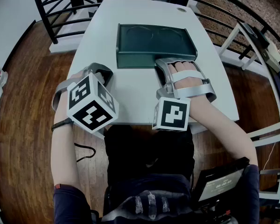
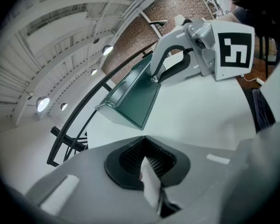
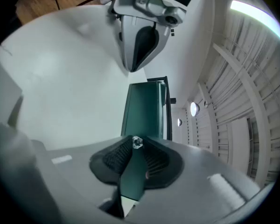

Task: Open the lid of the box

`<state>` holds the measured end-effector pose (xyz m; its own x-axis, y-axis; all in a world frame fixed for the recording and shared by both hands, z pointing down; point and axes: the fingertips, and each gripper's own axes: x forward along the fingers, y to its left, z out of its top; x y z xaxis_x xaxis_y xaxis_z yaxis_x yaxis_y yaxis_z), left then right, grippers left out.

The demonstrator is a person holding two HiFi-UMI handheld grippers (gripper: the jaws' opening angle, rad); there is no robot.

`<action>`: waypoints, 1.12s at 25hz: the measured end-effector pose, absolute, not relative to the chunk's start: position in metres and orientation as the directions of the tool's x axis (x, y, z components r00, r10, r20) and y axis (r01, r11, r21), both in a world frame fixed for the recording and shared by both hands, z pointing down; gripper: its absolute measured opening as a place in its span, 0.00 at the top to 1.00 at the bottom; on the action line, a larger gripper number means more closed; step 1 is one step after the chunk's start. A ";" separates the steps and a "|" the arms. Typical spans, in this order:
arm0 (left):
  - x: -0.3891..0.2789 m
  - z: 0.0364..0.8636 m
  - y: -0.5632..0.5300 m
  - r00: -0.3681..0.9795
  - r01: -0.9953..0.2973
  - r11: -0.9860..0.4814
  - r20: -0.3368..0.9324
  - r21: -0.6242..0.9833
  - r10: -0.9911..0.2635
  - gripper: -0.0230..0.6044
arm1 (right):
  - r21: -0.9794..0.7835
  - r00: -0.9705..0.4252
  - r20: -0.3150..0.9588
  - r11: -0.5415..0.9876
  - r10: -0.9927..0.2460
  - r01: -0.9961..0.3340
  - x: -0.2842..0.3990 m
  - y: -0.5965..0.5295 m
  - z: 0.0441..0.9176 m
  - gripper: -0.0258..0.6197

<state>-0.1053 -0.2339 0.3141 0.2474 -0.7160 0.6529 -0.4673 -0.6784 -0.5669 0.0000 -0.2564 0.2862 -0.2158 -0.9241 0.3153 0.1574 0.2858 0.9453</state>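
Observation:
A dark green box [image 1: 151, 41] lies flat on the white table [image 1: 130, 94], its lid down. My right gripper [image 1: 158, 62] sits at the right part of the box's front edge. In the right gripper view the green lid rim [image 3: 144, 108] runs straight in between the jaws, and my right gripper [image 3: 136, 143] is shut on it. My left gripper [image 1: 102, 73] rests over the table to the left of the box, apart from it. The left gripper [image 2: 144, 141] is shut with nothing in it, and the box [image 2: 135, 94] shows ahead of it.
A black railing [image 1: 60, 3] curves round the far end of the table. A small round object [image 1: 181, 9] lies at the table's far right corner. White frames [image 1: 233, 36] stand to the right over the wooden floor. A screen [image 1: 219, 183] sits near the person's lap.

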 end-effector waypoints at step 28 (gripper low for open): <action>-0.122 0.311 -0.243 0.257 -0.583 -0.674 0.683 -0.454 -0.683 0.94 | 0.931 -0.216 0.357 0.327 -0.909 0.162 0.008 -0.202 0.280 0.85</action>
<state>-0.1216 -0.2426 0.3110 0.2571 -0.6834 0.6832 -0.5829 -0.6736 -0.4544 0.0083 -0.2019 0.2801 -0.2162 -0.9088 0.3569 0.1618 0.3272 0.9310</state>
